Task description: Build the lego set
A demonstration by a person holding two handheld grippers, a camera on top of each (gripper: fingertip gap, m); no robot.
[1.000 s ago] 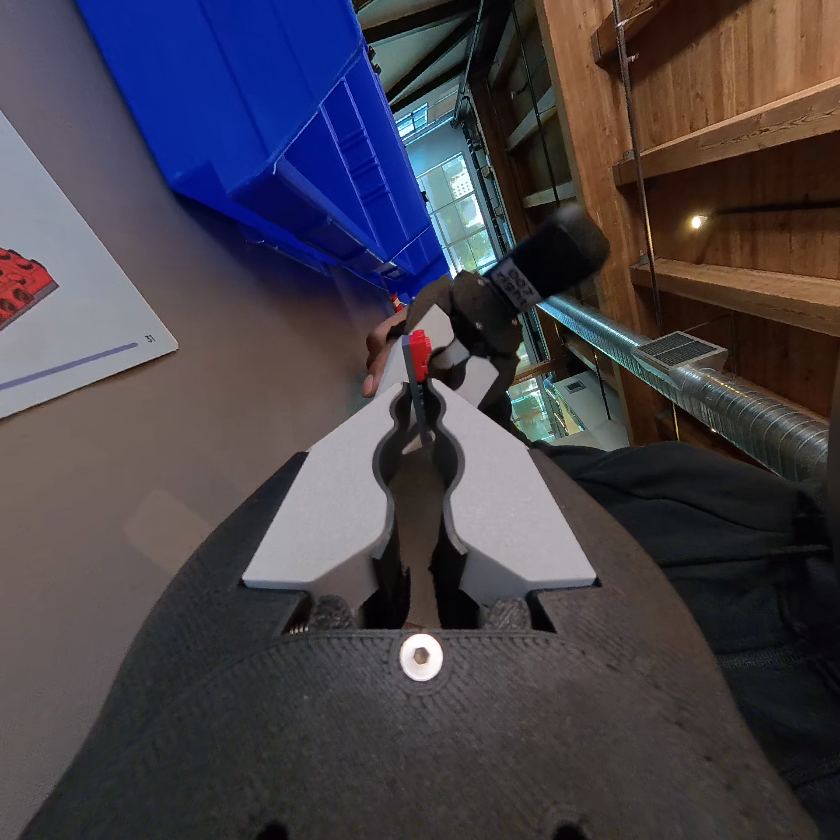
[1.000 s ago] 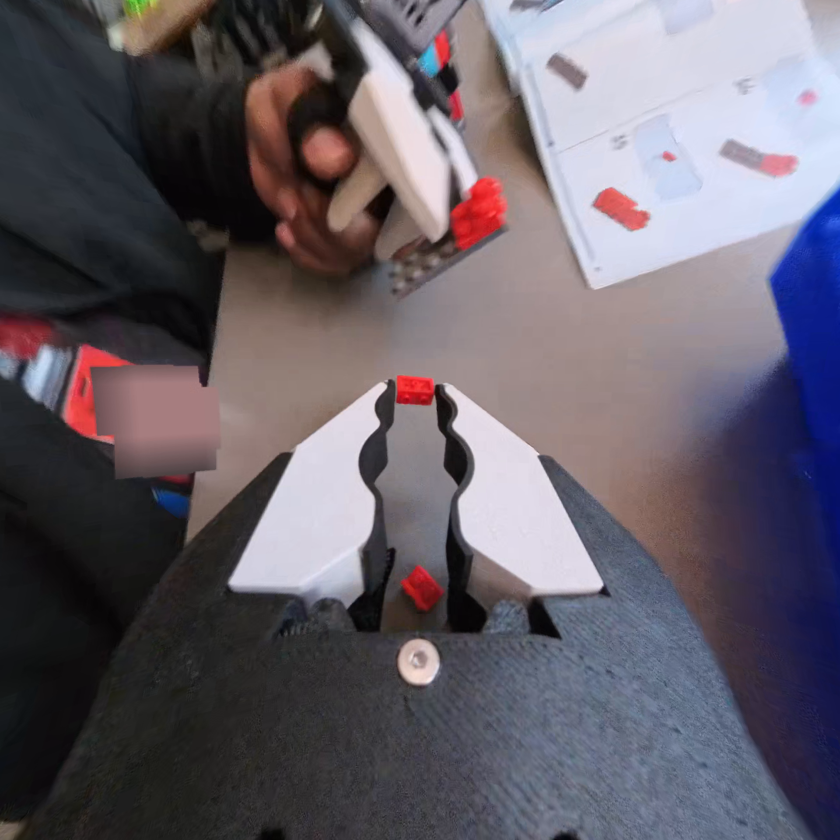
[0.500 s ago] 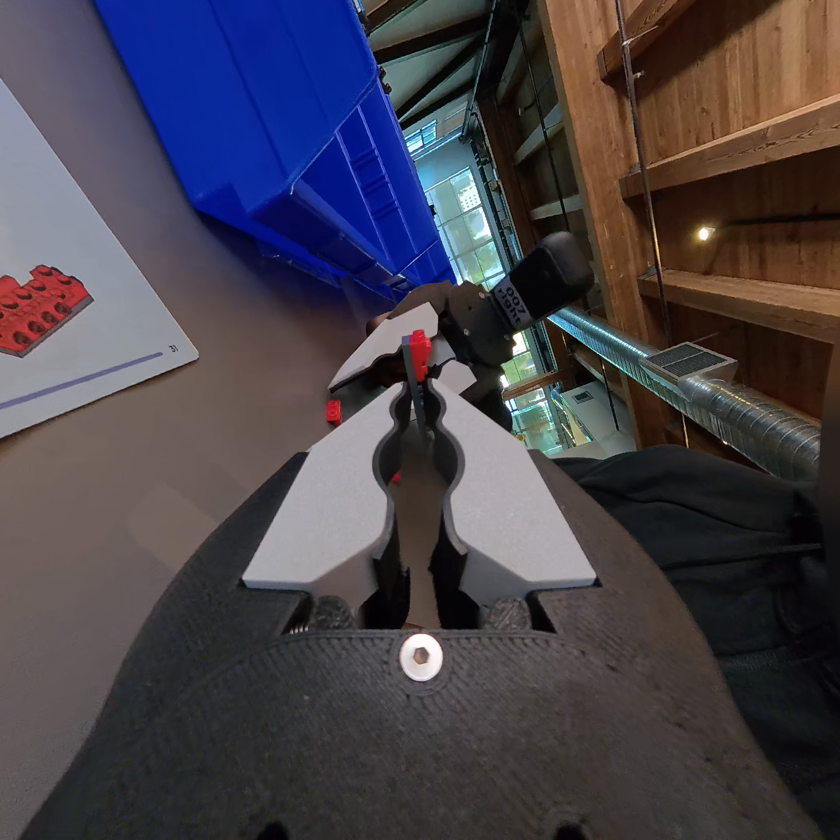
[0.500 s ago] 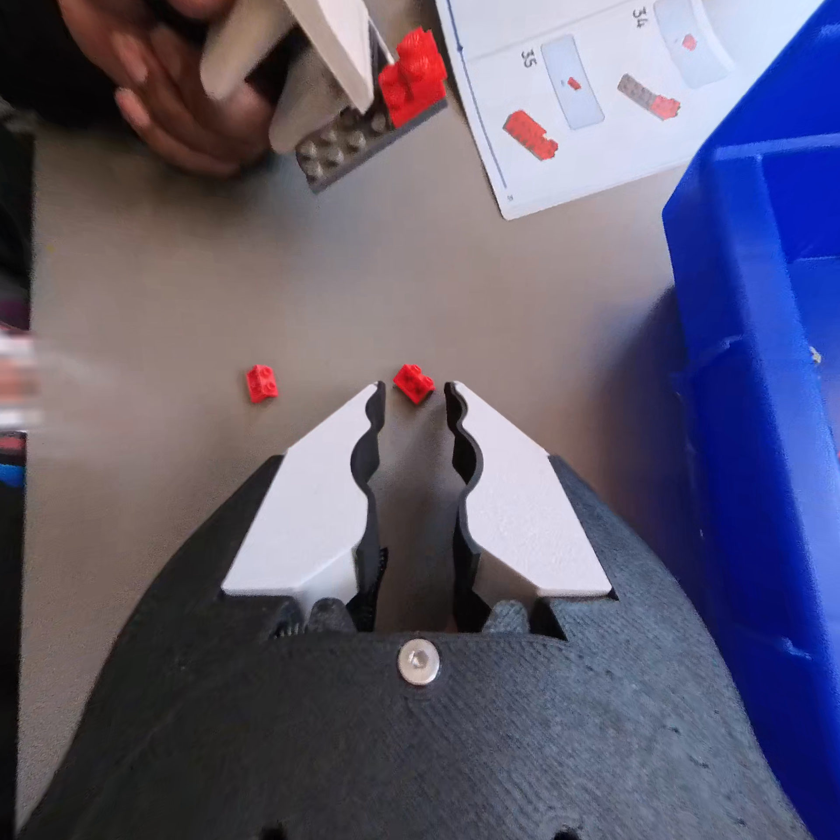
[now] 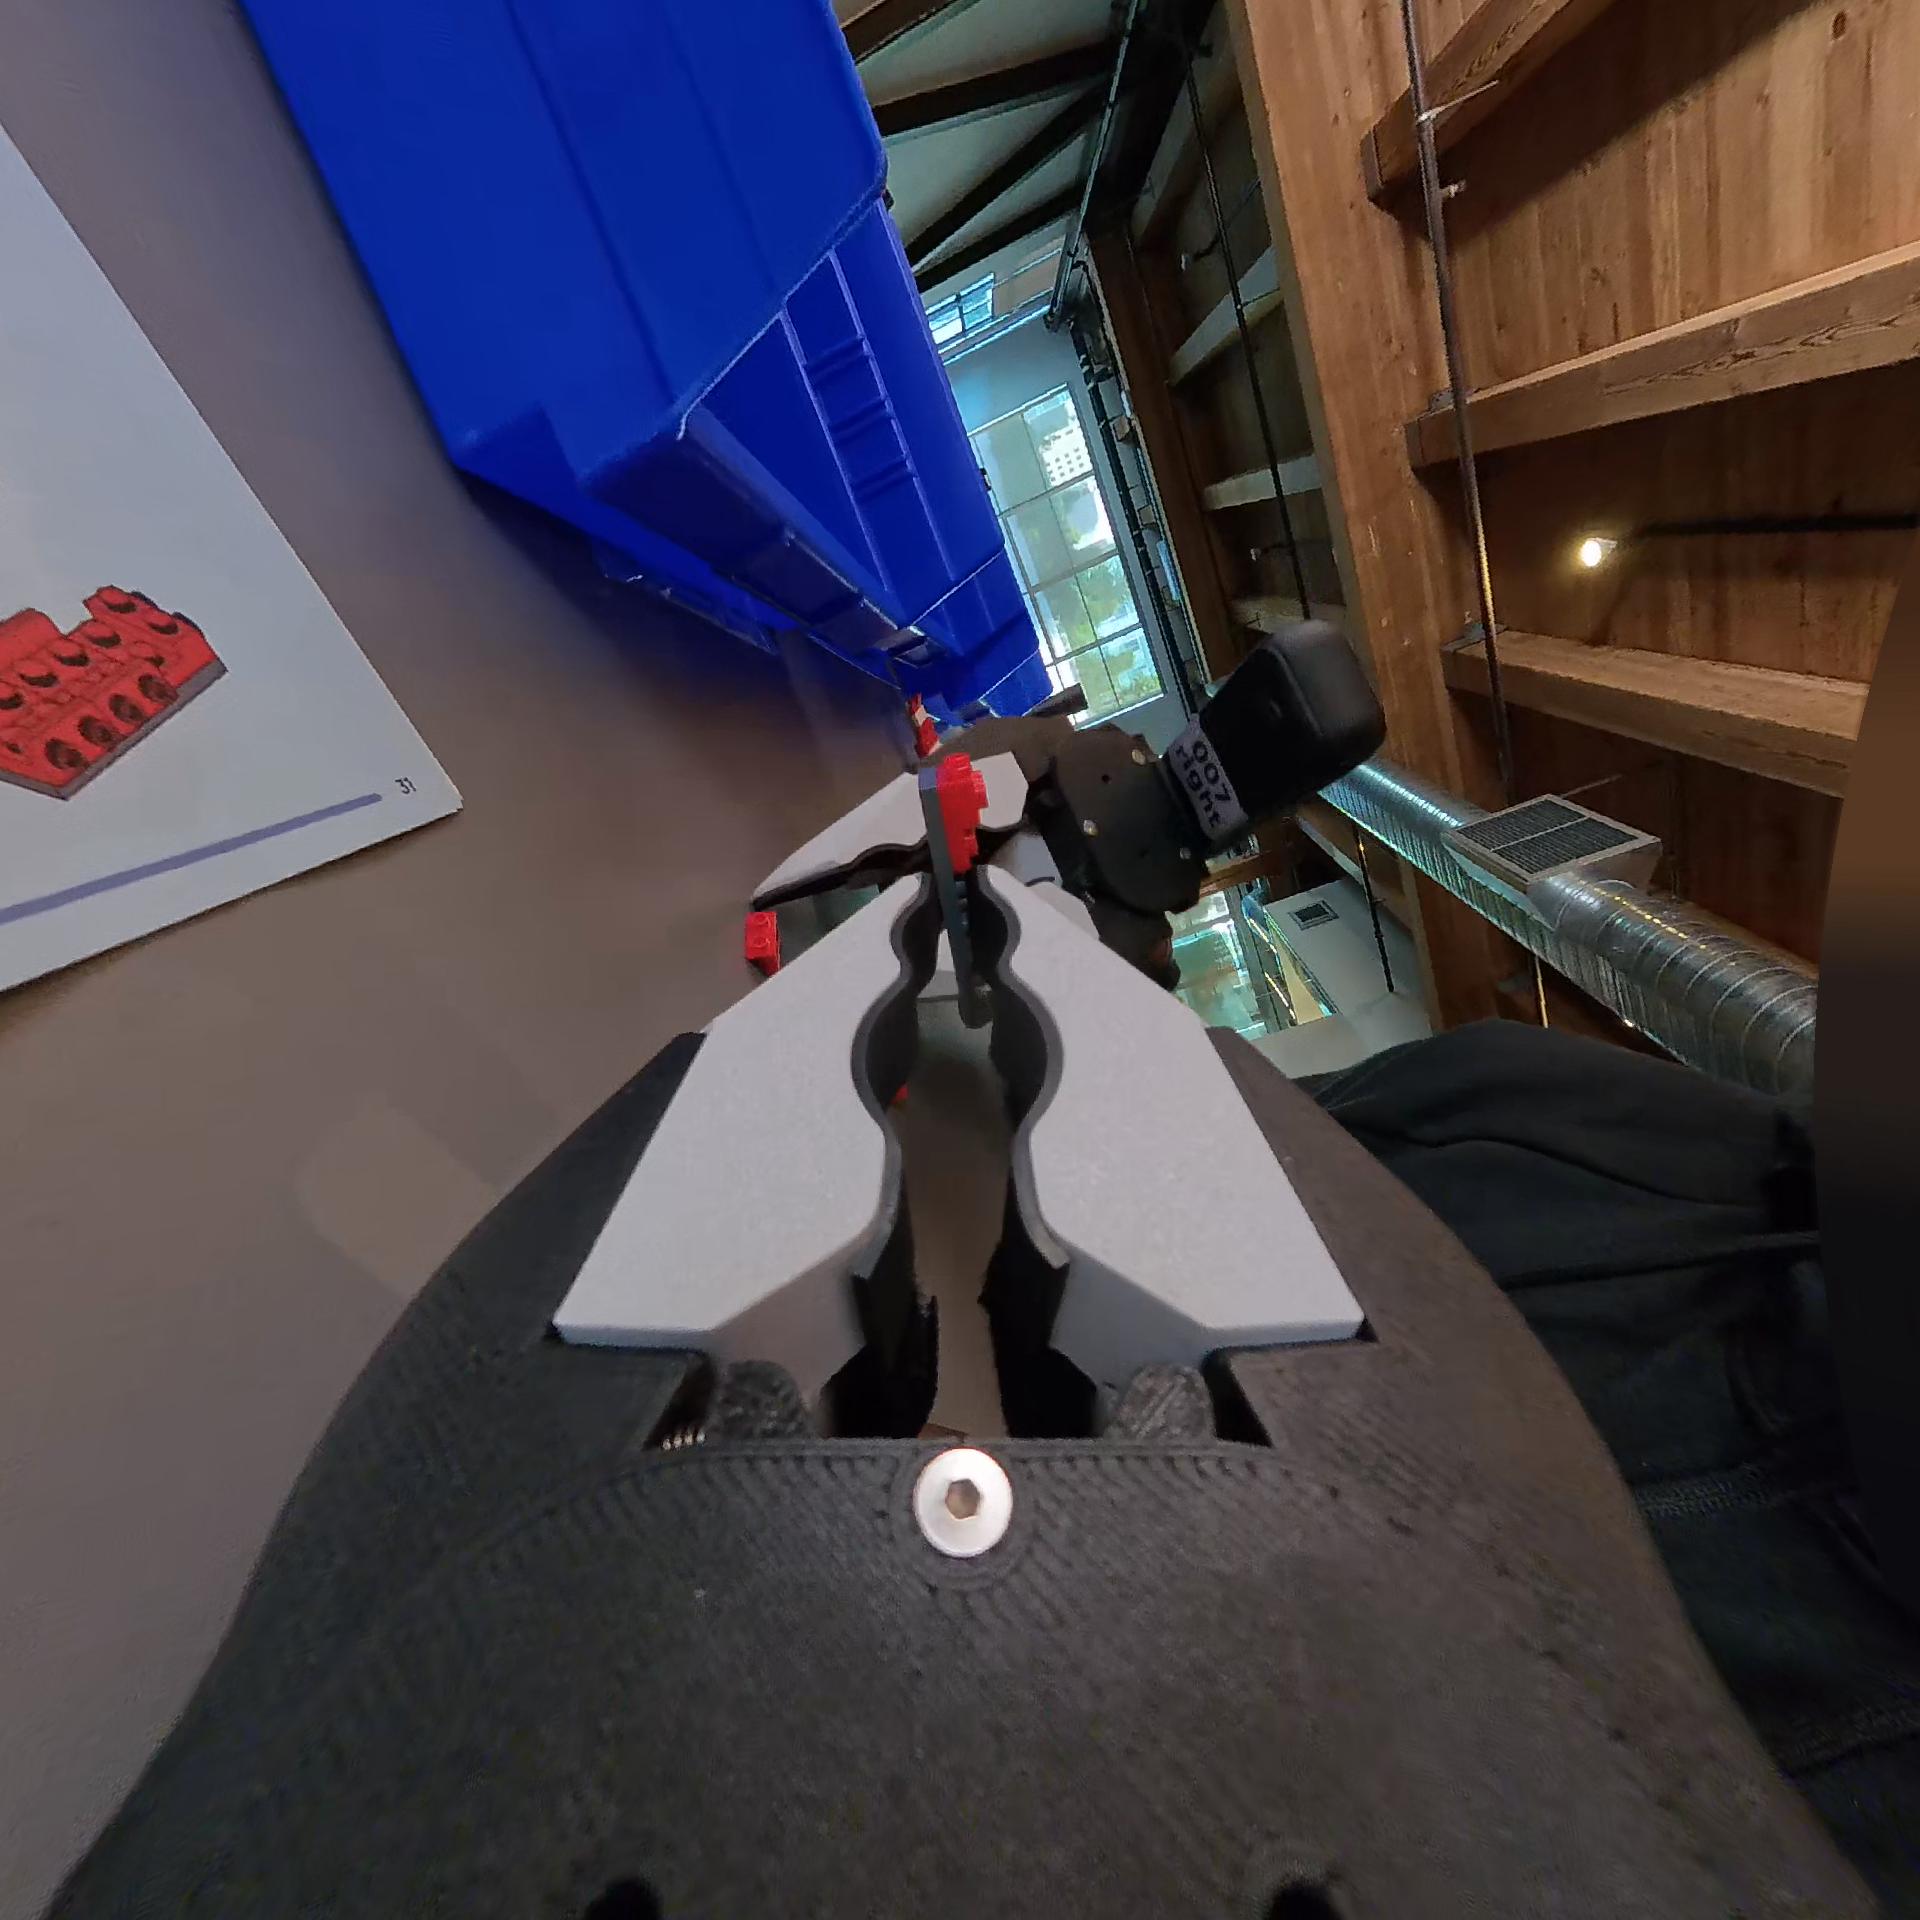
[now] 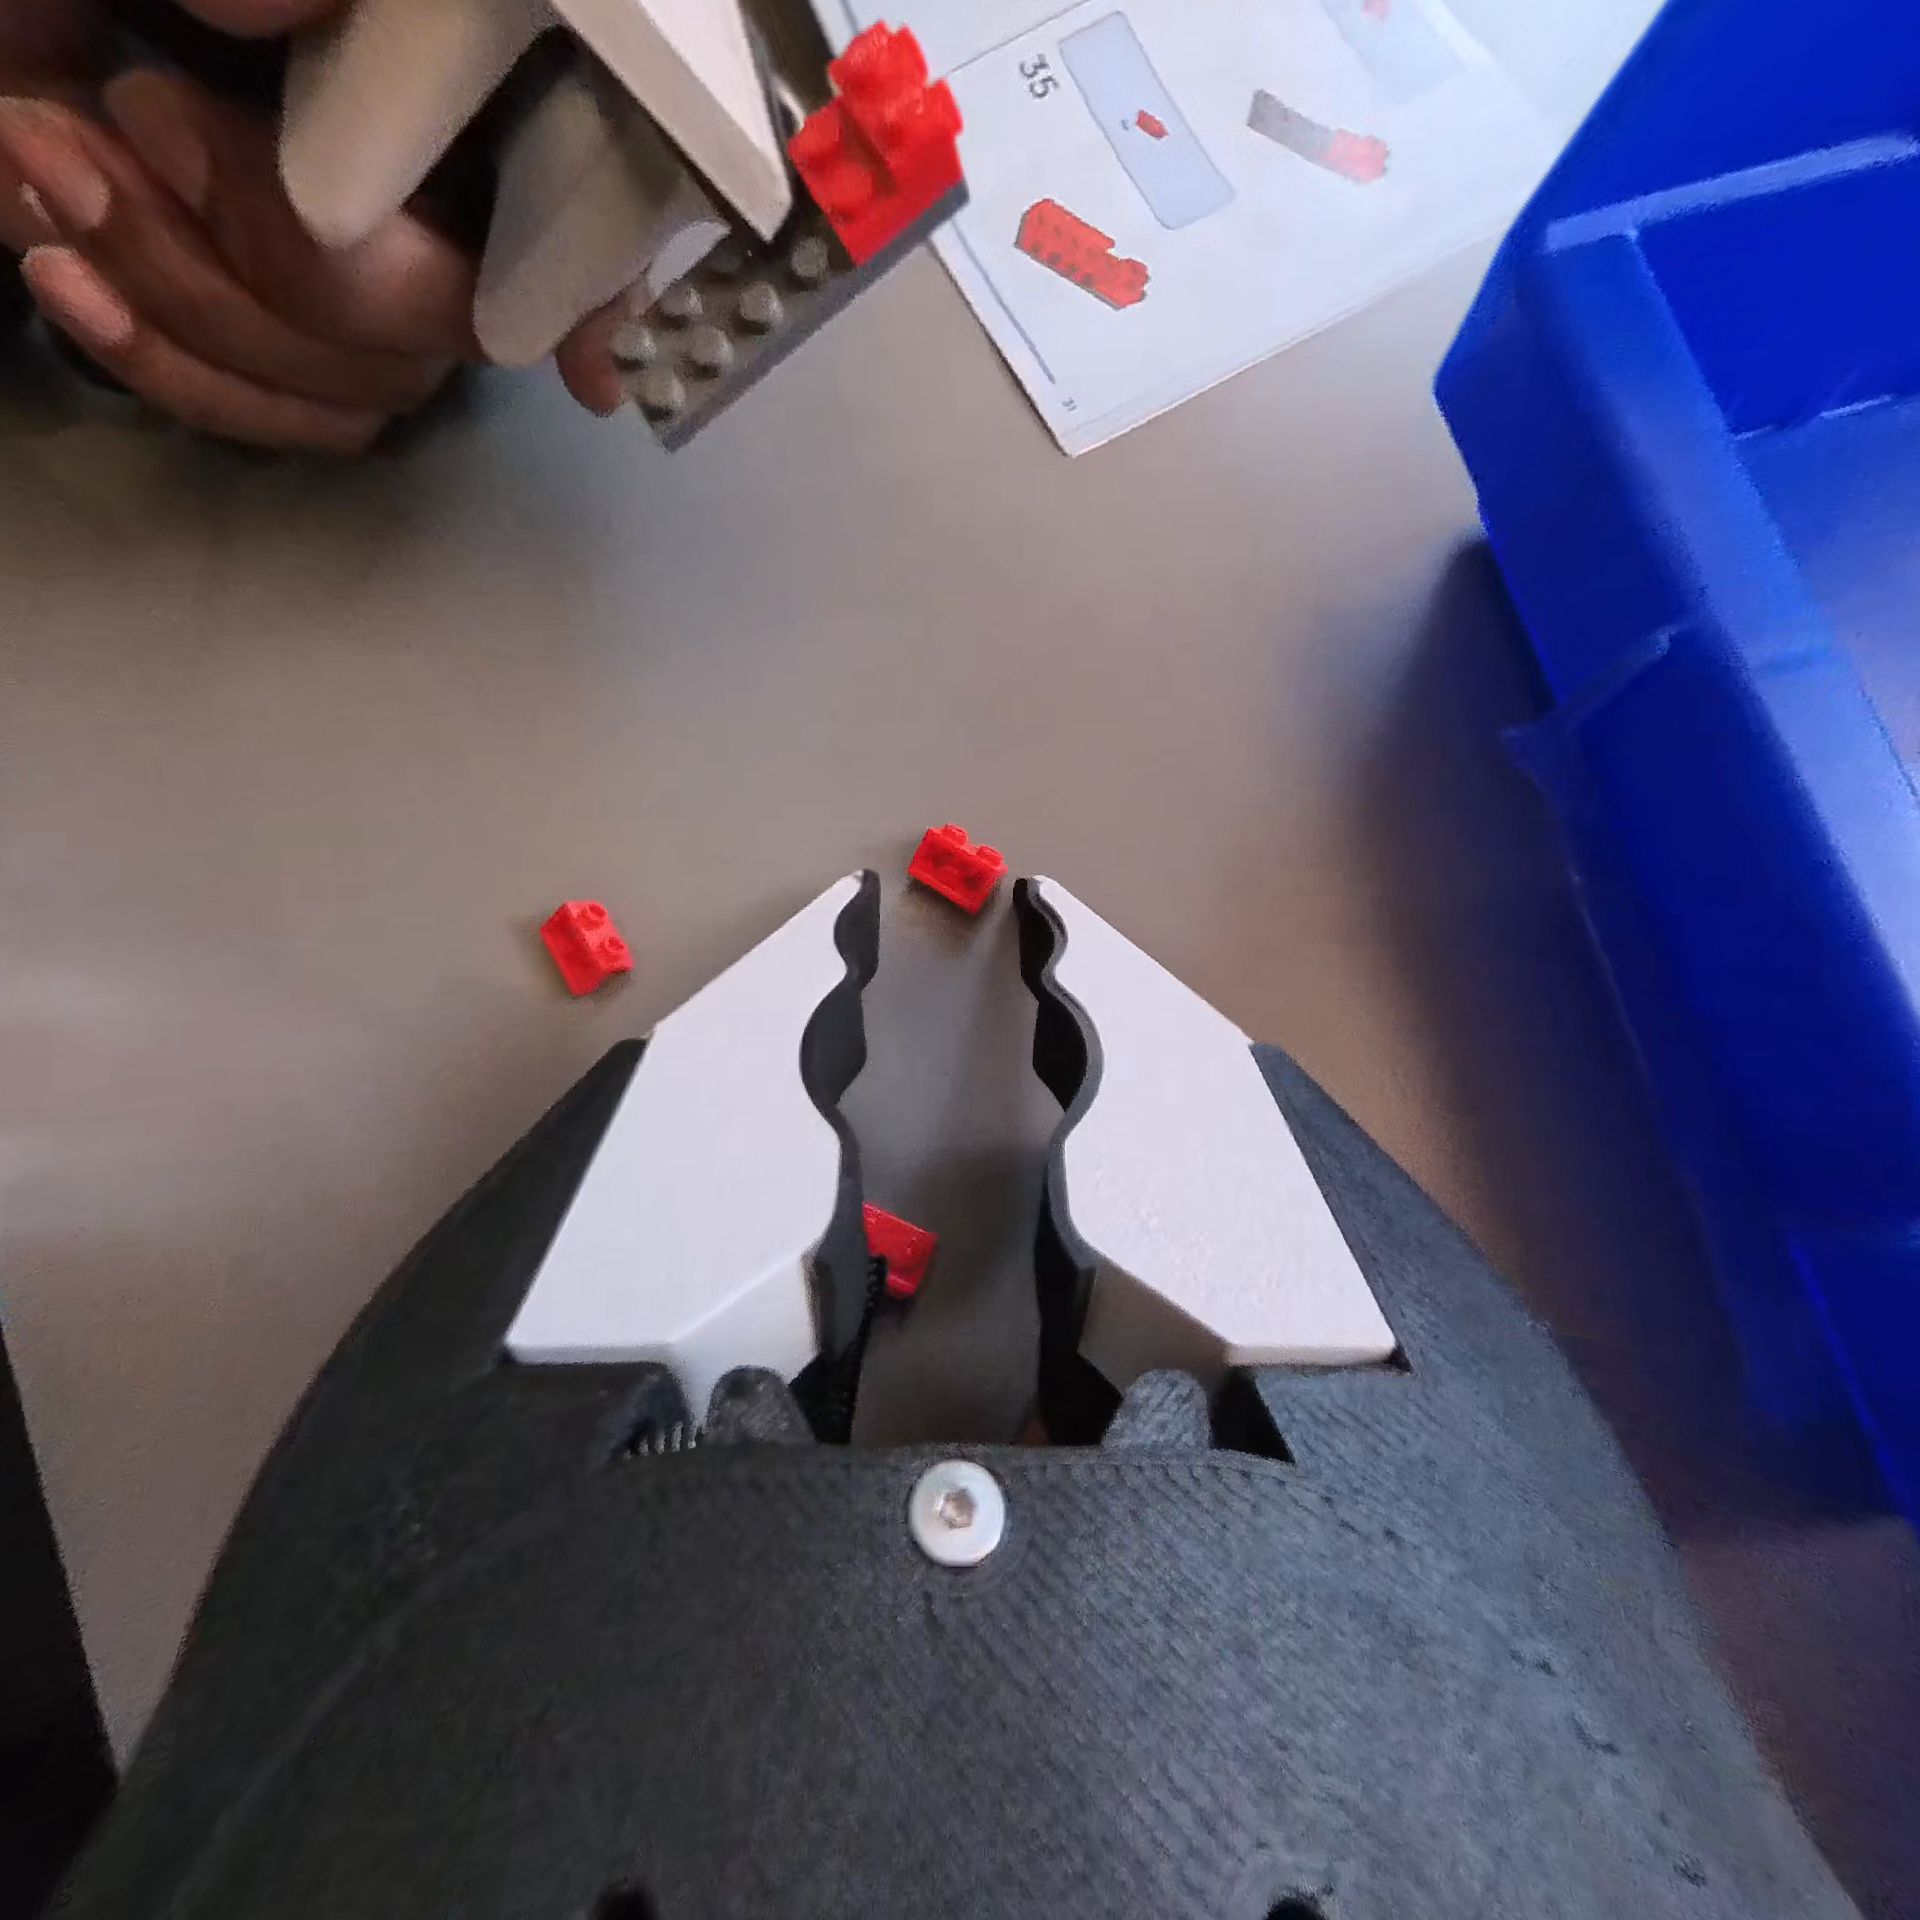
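Left tongs (image 5: 951, 904) are clamping the grey plate (image 6: 727, 332) steady; right tongs (image 6: 943, 881), parted, are straddling a red brick (image 6: 956, 868) on the table (image 6: 312, 675).

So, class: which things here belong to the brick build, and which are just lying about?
Job:
grey plate with red bricks, in left gripper
three loose red bricks
instruction sheet
right gripper, open

Lying about:
blue bins
table

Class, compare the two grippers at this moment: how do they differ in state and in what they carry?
The left gripper is shut on the grey plate with red bricks, held above the table. The right gripper has open jaws and holds nothing, with a loose red brick lying on the table at its tips. Both have pale fingers on black bodies.
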